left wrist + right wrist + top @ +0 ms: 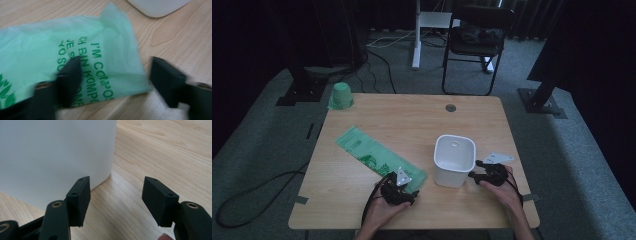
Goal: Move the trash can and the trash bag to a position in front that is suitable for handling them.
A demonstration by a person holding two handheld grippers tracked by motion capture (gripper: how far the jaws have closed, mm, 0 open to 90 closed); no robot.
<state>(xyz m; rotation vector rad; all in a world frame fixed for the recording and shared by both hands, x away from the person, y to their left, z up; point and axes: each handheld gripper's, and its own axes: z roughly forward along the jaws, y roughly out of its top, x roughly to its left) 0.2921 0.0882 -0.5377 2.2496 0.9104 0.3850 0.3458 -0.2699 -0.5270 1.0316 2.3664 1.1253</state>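
A flat green compostable bag point(379, 157) lies slantwise on the wooden table point(412, 125), with dark green print on it point(75, 60). My left gripper point(401, 192) hovers at the bag's near right end; in the left gripper view it point(116, 80) is open, one jaw over the bag, the other over bare wood. A white square bin point(454, 159) stands upright to the right of the bag. My right gripper point(479, 172) sits just right of the bin, open point(116, 200), its left jaw close to the bin's white wall point(55, 157).
A roll of green bags point(341, 96) stands at the table's far left corner. A cable hole point(450, 107) marks the far middle. Behind the table are a folding chair point(477, 40), a white stand point(417, 35) and floor cables.
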